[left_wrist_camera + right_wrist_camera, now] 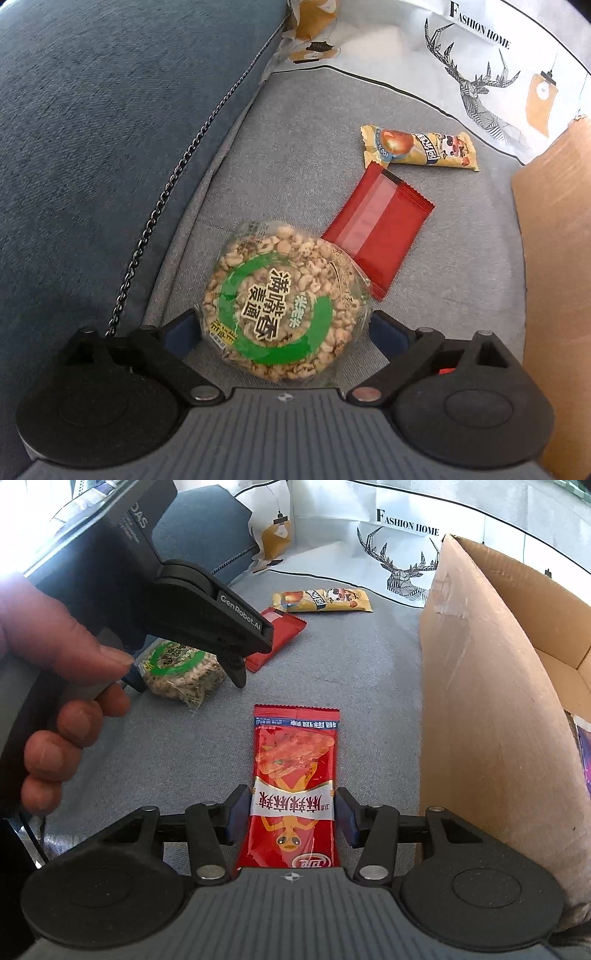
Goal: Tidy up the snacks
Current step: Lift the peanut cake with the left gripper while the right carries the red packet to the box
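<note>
A round puffed-rice cake pack [280,302] with a green ring label lies on the grey seat cushion [295,147]. My left gripper [284,332] is open and straddles it, one blue pad on each side, neither visibly pressing. The right wrist view shows the same left gripper [188,681] pointing down over the rice cake [177,672], held by a person's hand [55,701]. My right gripper [293,814] stands open around a long red snack pack [293,775] lying flat; the pads sit at its edges without buckling it.
A plain red pack [376,229] [277,638] and a yellow snack bar [417,147] [321,601] lie farther back. An open cardboard box [554,258] [480,701] stands at the right. A blue sofa back [92,147] with a dark chain [166,192] is left; a deer-print cushion [480,85] is behind.
</note>
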The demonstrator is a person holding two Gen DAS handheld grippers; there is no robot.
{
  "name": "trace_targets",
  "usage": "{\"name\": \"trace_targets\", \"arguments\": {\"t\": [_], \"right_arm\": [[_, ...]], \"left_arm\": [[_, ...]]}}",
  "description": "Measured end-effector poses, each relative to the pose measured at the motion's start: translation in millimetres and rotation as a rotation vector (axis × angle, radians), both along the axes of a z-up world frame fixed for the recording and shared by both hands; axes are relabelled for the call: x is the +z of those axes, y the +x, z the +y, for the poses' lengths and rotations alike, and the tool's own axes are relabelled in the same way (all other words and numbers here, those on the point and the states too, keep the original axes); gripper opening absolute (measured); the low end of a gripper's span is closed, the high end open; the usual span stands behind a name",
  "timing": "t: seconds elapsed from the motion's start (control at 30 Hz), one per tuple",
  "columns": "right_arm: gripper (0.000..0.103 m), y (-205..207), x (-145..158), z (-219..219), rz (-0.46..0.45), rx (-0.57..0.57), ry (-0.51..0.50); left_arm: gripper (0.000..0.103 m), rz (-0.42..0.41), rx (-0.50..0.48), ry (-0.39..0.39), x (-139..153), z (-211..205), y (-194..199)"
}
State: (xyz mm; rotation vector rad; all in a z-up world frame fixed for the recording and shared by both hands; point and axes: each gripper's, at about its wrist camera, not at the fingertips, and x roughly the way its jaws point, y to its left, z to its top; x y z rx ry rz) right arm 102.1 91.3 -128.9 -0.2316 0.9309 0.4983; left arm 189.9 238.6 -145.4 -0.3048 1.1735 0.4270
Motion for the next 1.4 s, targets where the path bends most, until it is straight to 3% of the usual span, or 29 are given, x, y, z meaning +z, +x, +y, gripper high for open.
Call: {"name": "trace_targets", "arguments": {"t": [0.07, 0.13, 0.37, 0.57, 0.73, 0.83, 1.13, 1.4], "right_arm": [[0.050, -1, -1, 0, -0.003, 0.008, -0.005], [0.048, -2, -1, -1, -0.011, 0.012, -0.003], [0.045, -8, 14, -8, -0.077, 0.027, 0.053], [0.044, -23, 47, -19, -0.197, 0.025, 0.107], [0.044, -33, 80, -29, -0.279, 0.011, 0.126], [0.044, -38, 107, -42, -0.341, -0.015, 0.151], [0.044, -45, 175, -124, -0.572, -0.080, 0.226], [0.044, -37, 177, -211, -0.588, -0.248, 0.243]], "left_arm": [[0.097, -0.008, -0.011, 0.009, -1, -1, 1], [0.089, -0.016, -0.026, 0.032, 1, -1, 1], [0.086, -0.112, -0.016, 0.027, 23, 3, -11], [0.085, -0.338, -0.028, 0.021, 70, 0, -38], [0.085, -0.552, -0.033, -0.040, 111, -5, -75], [0.085, -0.639, -0.055, -0.068, 127, -11, -94], [0.085, -0.735, -0.198, -0.053, 149, -58, -124], [0.086, -0.776, -0.282, -0.057, 152, -95, -158]]}}
